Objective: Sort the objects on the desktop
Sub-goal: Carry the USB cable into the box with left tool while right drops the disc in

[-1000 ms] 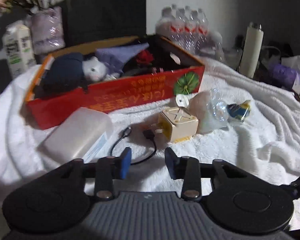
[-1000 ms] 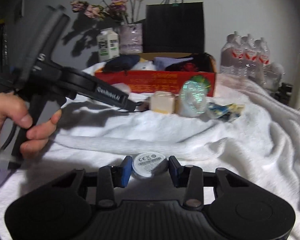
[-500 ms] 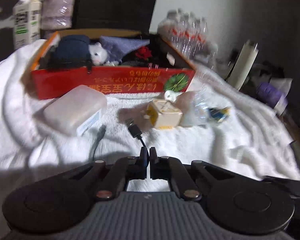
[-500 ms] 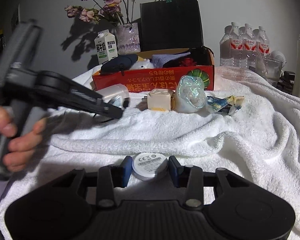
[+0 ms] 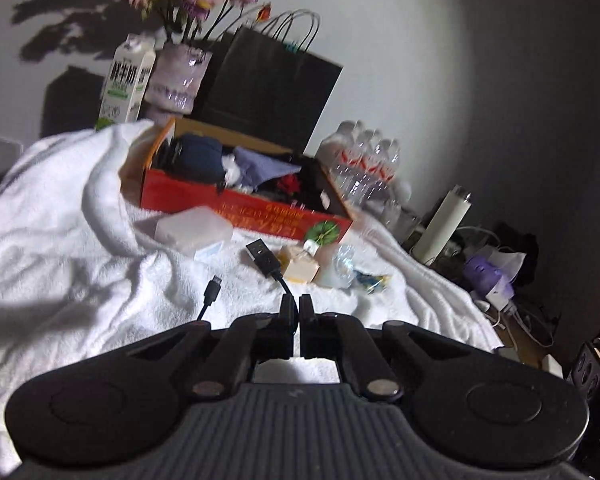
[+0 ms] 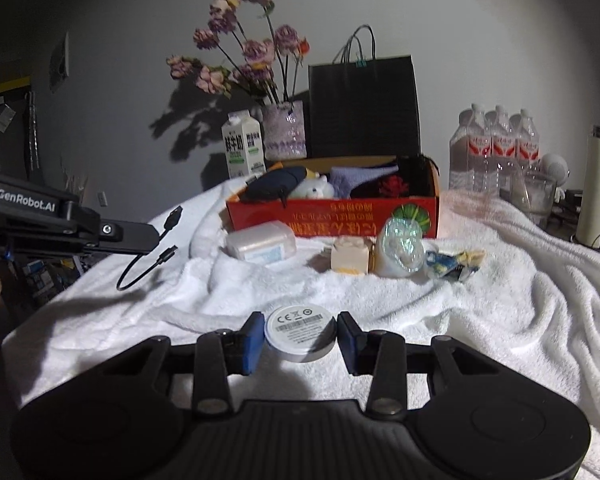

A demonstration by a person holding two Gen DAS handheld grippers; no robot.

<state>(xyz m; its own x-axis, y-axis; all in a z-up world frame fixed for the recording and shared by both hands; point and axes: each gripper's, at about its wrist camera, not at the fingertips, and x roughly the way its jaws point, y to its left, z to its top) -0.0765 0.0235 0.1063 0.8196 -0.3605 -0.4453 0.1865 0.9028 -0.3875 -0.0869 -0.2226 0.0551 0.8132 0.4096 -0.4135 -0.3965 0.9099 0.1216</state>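
Observation:
My left gripper (image 5: 296,308) is shut on a short black USB cable (image 5: 265,258) and holds it in the air; both plugs stick up in front of the fingers. The right wrist view shows that gripper (image 6: 154,236) at the left with the cable (image 6: 148,264) looping below it. My right gripper (image 6: 300,338) holds a white round puck (image 6: 300,334) between its blue pads, low over the white towel (image 6: 380,304). The red cardboard box (image 6: 332,216) with soft items inside stands at the back.
On the towel before the box lie a frosted plastic case (image 6: 260,242), a cream charger cube (image 6: 350,258), a crumpled clear wrapper (image 6: 400,246) and a blue-yellow wrapper (image 6: 454,262). A milk carton (image 6: 242,148), flower vase (image 6: 284,130), black bag (image 6: 364,108), water bottles (image 6: 496,148) and white flask (image 6: 596,192) stand behind.
My left gripper shut on the black cable and lifted it off the towel, up and to the left. My right gripper keeps holding the puck in place.

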